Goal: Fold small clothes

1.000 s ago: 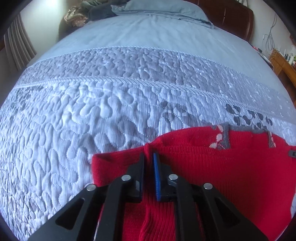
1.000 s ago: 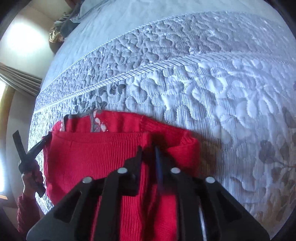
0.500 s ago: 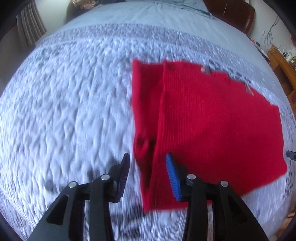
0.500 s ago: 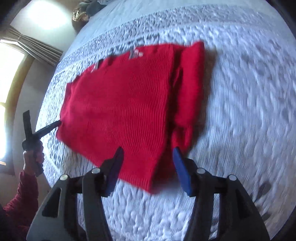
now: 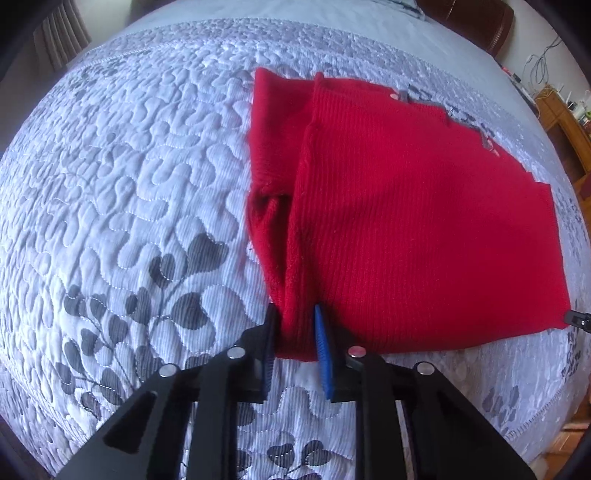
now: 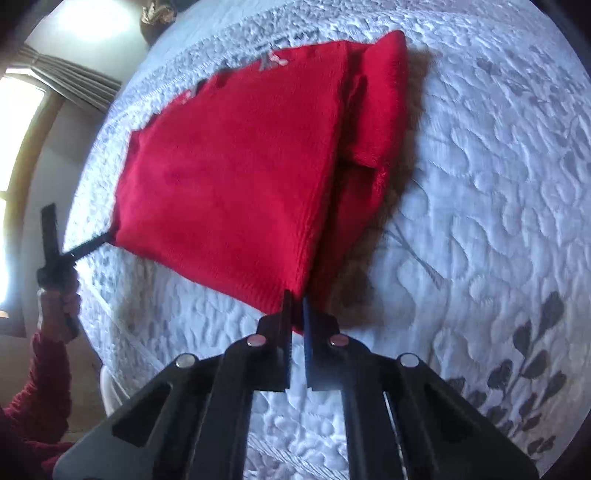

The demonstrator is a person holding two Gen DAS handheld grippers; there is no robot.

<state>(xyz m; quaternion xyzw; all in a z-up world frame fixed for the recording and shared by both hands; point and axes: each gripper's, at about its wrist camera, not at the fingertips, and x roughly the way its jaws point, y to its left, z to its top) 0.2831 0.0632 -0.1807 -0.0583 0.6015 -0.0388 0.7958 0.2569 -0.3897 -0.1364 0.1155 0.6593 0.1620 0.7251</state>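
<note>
A red knitted garment (image 5: 406, 221) lies folded on the quilted bedspread (image 5: 129, 184), with a sleeve tucked along its left side. My left gripper (image 5: 293, 332) is shut on the garment's near left corner. In the right wrist view the same garment (image 6: 229, 177) lies spread, and my right gripper (image 6: 295, 310) is shut on its near right corner. The left gripper (image 6: 107, 238) shows there too, at the garment's left corner, held by a hand in a red sleeve. The right gripper's tip (image 5: 578, 319) peeks in at the left view's right edge.
The bedspread (image 6: 498, 184) is white-grey with grey leaf prints (image 5: 159, 295). A dark wooden headboard (image 5: 465, 14) stands at the far end. A wooden cabinet (image 5: 569, 122) stands right of the bed. Curtains and a bright window (image 6: 66, 85) are on the left.
Both grippers let go of the far edge, pulled back over the garment to its near edge while open, and have now shut on the two near corners.
</note>
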